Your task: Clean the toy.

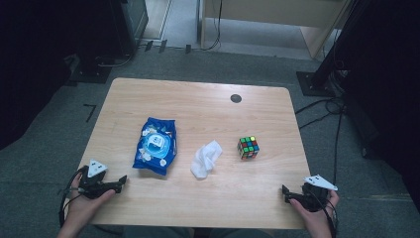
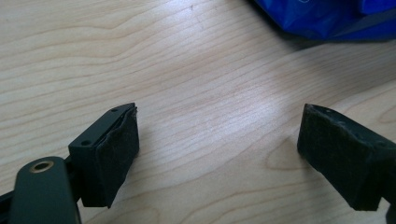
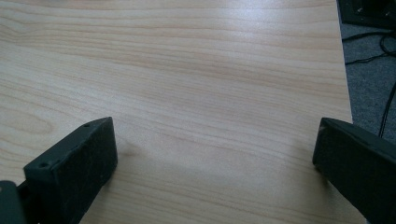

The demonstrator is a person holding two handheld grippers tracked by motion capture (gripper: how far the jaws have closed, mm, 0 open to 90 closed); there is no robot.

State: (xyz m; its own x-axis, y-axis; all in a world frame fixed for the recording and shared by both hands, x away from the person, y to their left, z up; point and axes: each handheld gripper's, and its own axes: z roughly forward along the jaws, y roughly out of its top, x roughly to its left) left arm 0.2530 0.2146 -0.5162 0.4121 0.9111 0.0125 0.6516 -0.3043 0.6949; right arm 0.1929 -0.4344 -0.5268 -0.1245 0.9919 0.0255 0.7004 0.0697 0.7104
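A blue wet-wipes pack lies left of the table's middle, and its corner shows at the top of the left gripper view. A crumpled white wipe rests beside it. A multicoloured puzzle cube stands to the right. My left gripper sits at the near left edge, held in a hand, jaws wide apart and empty. My right gripper rests at the near right corner, also open with nothing between its jaws.
The wooden table has a small dark round cap near its far edge. Grey carpet, cables and dark stands surround it. The table's right edge and floor cables show in the right gripper view.
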